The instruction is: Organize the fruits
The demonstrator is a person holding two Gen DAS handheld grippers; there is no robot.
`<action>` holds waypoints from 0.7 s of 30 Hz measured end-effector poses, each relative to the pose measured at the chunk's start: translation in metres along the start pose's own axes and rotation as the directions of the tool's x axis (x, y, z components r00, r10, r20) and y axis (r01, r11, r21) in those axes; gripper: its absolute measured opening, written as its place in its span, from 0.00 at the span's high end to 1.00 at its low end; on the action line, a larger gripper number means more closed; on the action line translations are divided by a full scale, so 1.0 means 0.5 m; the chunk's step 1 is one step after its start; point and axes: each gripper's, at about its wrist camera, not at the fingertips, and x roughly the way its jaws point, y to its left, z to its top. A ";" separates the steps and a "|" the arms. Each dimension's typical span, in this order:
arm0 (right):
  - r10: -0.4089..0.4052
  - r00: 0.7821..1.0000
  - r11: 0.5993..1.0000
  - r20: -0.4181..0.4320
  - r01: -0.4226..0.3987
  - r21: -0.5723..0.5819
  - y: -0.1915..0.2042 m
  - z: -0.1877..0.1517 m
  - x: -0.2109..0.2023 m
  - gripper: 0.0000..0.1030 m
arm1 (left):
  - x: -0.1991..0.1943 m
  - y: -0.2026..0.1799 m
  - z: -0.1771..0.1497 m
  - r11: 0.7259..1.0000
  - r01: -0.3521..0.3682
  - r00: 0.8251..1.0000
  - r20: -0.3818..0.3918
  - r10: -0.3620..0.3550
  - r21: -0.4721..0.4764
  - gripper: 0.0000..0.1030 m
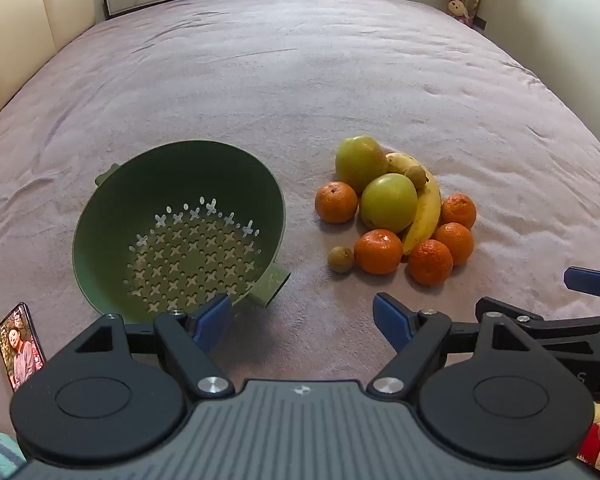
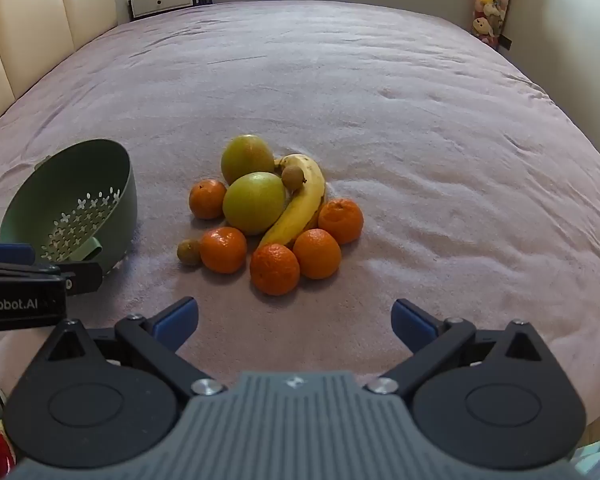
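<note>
Nearest my right gripper (image 2: 295, 320) sits an orange (image 2: 275, 269), at the front of a fruit pile on the bed (image 2: 420, 128). Both tools are spread wide and hold nothing; my left gripper (image 1: 302, 320) hangs just beside the green colander (image 1: 100, 216), which is tipped on its side and has no fruit in it. The pile holds five oranges, two green apples (image 2: 254, 203), a banana (image 2: 300, 204) and two small brown kiwis (image 2: 189, 252), all touching or nearly so. I judge the oranges firm and light, best pinched across the middle. The banana is soft and bruises easily, so I'd grip its middle gently.
</note>
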 end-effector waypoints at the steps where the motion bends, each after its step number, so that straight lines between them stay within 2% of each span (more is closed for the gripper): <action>1: 0.000 1.000 1.000 0.000 0.000 0.001 0.000 0.000 -0.001 0.04 | 0.000 0.002 0.001 1.000 0.012 1.000 -0.006 -0.012 -0.010 0.09; 21: 0.004 1.000 1.000 0.003 -0.004 -0.008 0.005 0.001 -0.002 0.04 | 0.006 0.001 -0.007 1.000 0.005 1.000 -0.023 -0.006 -0.008 0.09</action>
